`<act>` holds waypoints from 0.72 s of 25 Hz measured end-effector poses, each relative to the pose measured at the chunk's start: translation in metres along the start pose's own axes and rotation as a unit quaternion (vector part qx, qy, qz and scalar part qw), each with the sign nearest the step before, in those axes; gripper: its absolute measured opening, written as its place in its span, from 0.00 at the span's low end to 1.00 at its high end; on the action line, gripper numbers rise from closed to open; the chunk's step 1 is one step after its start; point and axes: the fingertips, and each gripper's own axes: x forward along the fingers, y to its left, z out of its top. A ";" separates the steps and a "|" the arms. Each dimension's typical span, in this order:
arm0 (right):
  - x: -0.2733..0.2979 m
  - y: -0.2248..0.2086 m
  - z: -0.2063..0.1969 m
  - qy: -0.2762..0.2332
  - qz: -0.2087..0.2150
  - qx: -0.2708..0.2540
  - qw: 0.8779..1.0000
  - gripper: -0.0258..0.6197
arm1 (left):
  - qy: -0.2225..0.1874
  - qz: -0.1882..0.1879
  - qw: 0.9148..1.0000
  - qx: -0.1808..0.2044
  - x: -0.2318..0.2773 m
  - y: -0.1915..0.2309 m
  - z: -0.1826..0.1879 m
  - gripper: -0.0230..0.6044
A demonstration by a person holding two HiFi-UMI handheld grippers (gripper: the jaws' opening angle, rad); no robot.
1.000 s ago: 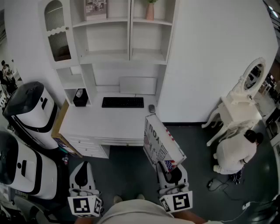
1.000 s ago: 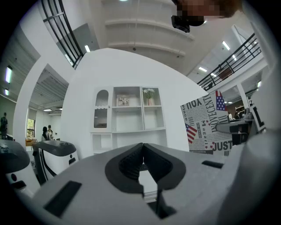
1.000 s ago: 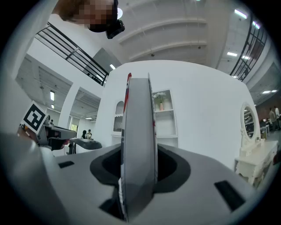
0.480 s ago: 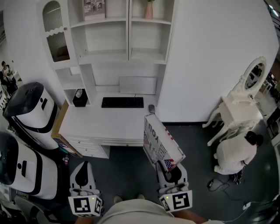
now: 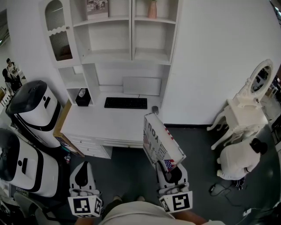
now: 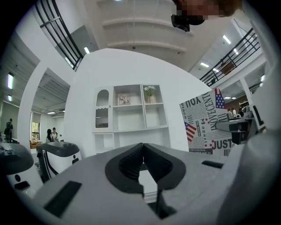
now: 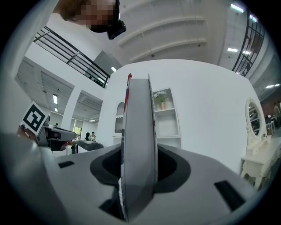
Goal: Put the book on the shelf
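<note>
Legibly, "JUST" on the book (image 6: 205, 125).

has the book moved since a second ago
No. The book, held in the right gripper, still has its top corner by the desk's right edge, as before.

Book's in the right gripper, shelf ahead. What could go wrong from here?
1. The right gripper clamps the book at its lower end only; most of it sticks out past the jaws, so it may swing or slip.
2. The top compartments of the shelf hold a frame and a vase; the book could knock them.
3. The left gripper is shut and apart, so nothing steadies the book.
</note>
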 end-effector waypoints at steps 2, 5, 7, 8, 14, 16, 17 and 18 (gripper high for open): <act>0.006 -0.004 0.001 -0.002 0.006 0.000 1.000 0.30 | 0.001 0.006 1.000 0.001 0.002 -0.002 0.001 0.04; 0.016 -0.006 0.001 -0.003 0.013 0.000 1.000 0.30 | 0.003 0.013 1.000 0.000 0.006 -0.003 -0.002 0.04; 0.022 -0.006 0.000 -0.003 0.017 0.000 1.000 0.30 | 0.005 0.014 1.000 -0.003 0.011 -0.001 -0.005 0.04; 0.026 -0.005 0.000 -0.004 0.018 0.000 1.000 0.29 | 0.005 0.015 1.000 -0.004 0.014 0.001 -0.005 0.04; 0.053 0.000 -0.006 -0.002 0.022 -0.001 1.000 0.30 | -0.001 0.010 1.000 -0.008 0.042 0.014 -0.009 0.04; 0.065 0.004 -0.009 -0.002 0.021 -0.003 1.000 0.30 | -0.003 0.007 1.000 -0.011 0.056 0.022 -0.012 0.05; 0.072 0.006 -0.010 -0.001 0.021 -0.003 1.000 0.30 | -0.002 0.005 1.000 -0.013 0.062 0.026 -0.014 0.04; 0.078 0.008 -0.011 -0.001 0.020 -0.003 1.000 0.30 | -0.002 0.002 1.000 -0.014 0.069 0.030 -0.016 0.04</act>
